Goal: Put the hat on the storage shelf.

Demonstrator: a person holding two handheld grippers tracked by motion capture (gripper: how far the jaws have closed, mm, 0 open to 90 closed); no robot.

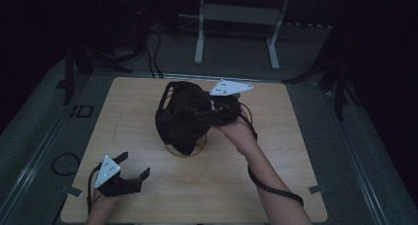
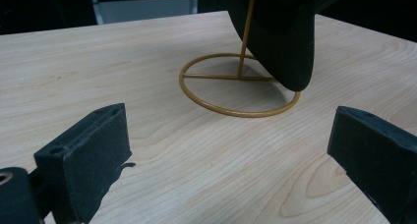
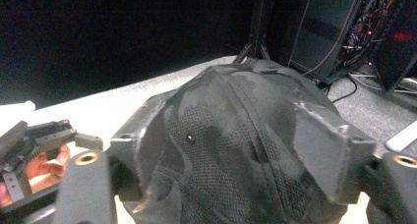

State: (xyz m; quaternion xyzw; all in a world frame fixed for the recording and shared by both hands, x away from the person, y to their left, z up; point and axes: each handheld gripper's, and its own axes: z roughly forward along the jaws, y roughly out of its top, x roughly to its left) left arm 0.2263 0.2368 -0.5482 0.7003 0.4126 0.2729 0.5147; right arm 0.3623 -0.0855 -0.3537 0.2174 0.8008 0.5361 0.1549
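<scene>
A black mesh cap [image 1: 180, 116] hangs on a gold wire stand [image 1: 189, 153] at the middle of the wooden table [image 1: 133, 101]. My right gripper [image 1: 207, 111] reaches the cap from the right. In the right gripper view its jaws stand wide apart on either side of the cap's crown [image 3: 236, 135], so the right gripper [image 3: 236, 153] is open around it. My left gripper [image 1: 134, 165] rests open near the front left corner, well apart from the stand. In the left gripper view the left gripper [image 2: 228, 135] faces the stand's ring [image 2: 231, 110] and the cap's lower edge [image 2: 285, 47].
The table ends close behind the left hand at the front edge. A white desk frame [image 1: 236, 18] and cables [image 1: 153, 52] lie on the dark floor beyond the table. A cable loop [image 1: 64, 163] sits off the left edge.
</scene>
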